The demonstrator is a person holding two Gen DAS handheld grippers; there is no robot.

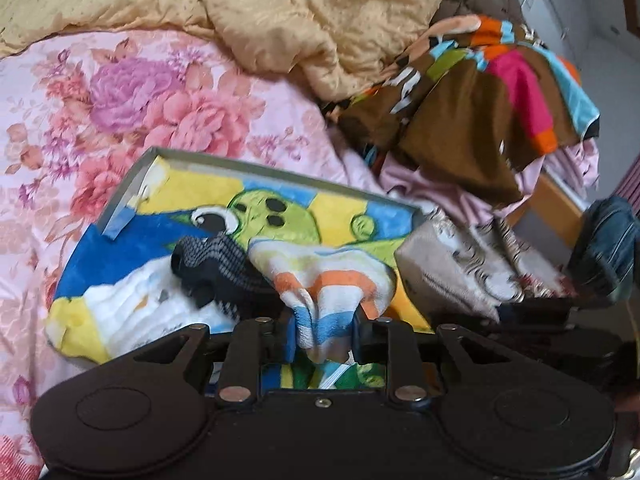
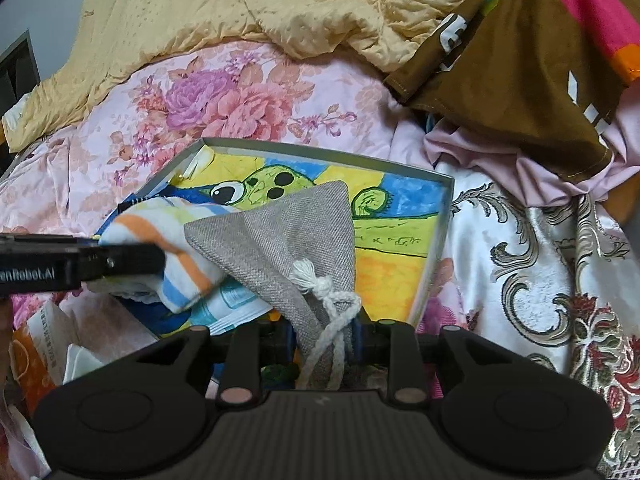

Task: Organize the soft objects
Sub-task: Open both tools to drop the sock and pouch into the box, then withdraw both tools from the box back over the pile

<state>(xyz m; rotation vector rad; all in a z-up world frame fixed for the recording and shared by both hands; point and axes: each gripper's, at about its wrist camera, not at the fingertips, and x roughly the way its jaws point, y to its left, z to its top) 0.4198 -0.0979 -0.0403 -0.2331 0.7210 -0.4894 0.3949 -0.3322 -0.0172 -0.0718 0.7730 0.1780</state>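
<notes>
Lying nearest, on a bed under a pink floral bedspread [image 1: 120, 92], is a shallow grey-walled box [image 2: 444, 216] lined with a cartoon towel [image 1: 280, 208] in blue, yellow and green.

Contents of box: a dark knitted item [image 1: 224, 268]; a white folded cloth [image 1: 132, 304], left portion.

Left gripper [image 1: 324, 336]: pinching a striped cloth [image 1: 332, 288] in orange, blue, yellow and white, bunched above the box.

Right gripper [image 2: 324, 336]: pinching a grey drawstring pouch [image 2: 280, 236] at its neck, white cord [image 2: 328, 320] trailing between the fingers; pouch stands over the box's right half.

Beside box, right: satin fabric with scrollwork pattern [image 2: 532, 264].

Farther right: multicoloured brown garment [image 1: 480, 112] heaped on pale pink cloth [image 2: 500, 160].

Farthest: crumpled yellow quilt [image 1: 280, 12] across the back of the bed.
</notes>
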